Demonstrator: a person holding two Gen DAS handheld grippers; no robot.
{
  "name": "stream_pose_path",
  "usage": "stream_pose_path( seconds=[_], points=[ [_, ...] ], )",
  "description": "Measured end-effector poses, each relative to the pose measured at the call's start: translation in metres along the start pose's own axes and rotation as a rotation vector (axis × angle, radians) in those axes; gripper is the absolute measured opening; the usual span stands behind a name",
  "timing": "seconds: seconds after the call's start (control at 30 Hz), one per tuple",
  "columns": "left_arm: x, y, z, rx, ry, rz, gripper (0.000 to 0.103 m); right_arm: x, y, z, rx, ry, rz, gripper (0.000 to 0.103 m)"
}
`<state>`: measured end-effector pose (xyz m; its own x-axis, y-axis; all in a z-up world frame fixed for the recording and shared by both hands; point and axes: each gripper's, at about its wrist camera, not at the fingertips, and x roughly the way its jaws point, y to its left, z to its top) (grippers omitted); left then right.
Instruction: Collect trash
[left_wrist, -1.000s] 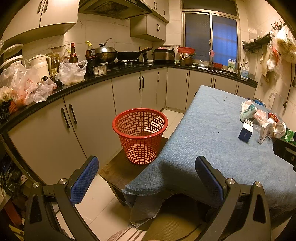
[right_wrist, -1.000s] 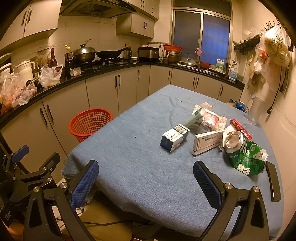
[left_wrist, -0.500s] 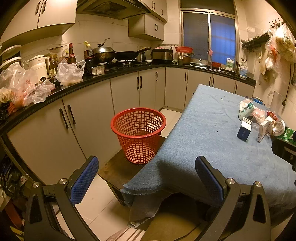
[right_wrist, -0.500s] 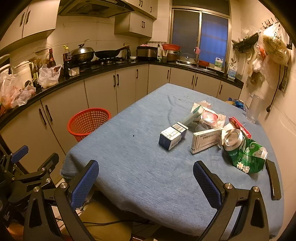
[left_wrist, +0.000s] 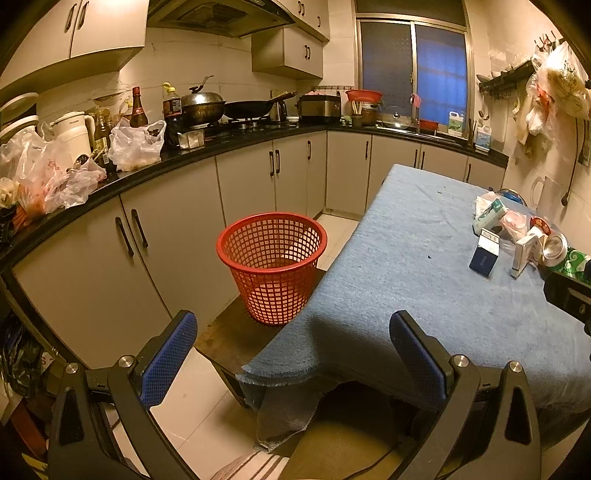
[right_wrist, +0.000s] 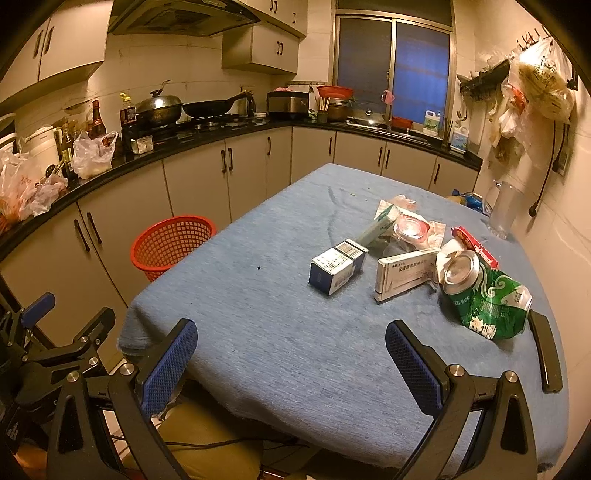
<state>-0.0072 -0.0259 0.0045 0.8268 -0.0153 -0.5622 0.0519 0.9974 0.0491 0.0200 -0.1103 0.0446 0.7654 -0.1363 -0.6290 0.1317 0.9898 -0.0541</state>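
Note:
A red mesh basket (left_wrist: 272, 264) stands on a low wooden stool left of the blue-covered table (left_wrist: 406, 266); it also shows in the right wrist view as the basket (right_wrist: 170, 246). Trash lies on the table's right half: a blue-and-white box (right_wrist: 337, 268), a long white box (right_wrist: 404, 271), a crushed green can (right_wrist: 484, 295), a pale green tube box (right_wrist: 380, 223) and crumpled wrappers (right_wrist: 412, 229). My left gripper (left_wrist: 293, 350) hangs open over the table's near corner, holding nothing. My right gripper (right_wrist: 290, 356) is open above the near table edge, short of the boxes.
A black counter (left_wrist: 110, 184) with plastic bags, bottles, a kettle and pans runs along the left and back over grey cabinets. Bags hang on the right wall (right_wrist: 535, 85). A clear jug (right_wrist: 504, 208) stands at the table's far right. Tiled floor (left_wrist: 195, 398) lies below the left gripper.
Both views have crept slightly forward toward the table. Nothing on the table has moved and both grippers stay open.

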Motion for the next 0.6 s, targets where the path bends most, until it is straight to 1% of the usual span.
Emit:
stream_pose_path(
  seconds=[0.27,0.33,0.47,0.6],
  points=[
    [0.004,-0.009,0.001,0.018,0.013,-0.032,0.103,0.000,-0.011,-0.003,0.023,0.005,-0.017,0.103],
    [0.006,-0.012,0.002,0.018,0.000,-0.036,0.103,0.001,-0.018,-0.004,0.033,0.007,-0.023,0.103],
    [0.009,-0.022,0.010,0.024,0.002,-0.051,0.103,0.002,-0.040,-0.005,0.072,0.013,-0.045,0.103],
    [0.012,-0.041,0.024,0.055,0.007,-0.095,0.103,0.000,-0.077,-0.003,0.160,0.006,-0.081,0.103]
  ],
)
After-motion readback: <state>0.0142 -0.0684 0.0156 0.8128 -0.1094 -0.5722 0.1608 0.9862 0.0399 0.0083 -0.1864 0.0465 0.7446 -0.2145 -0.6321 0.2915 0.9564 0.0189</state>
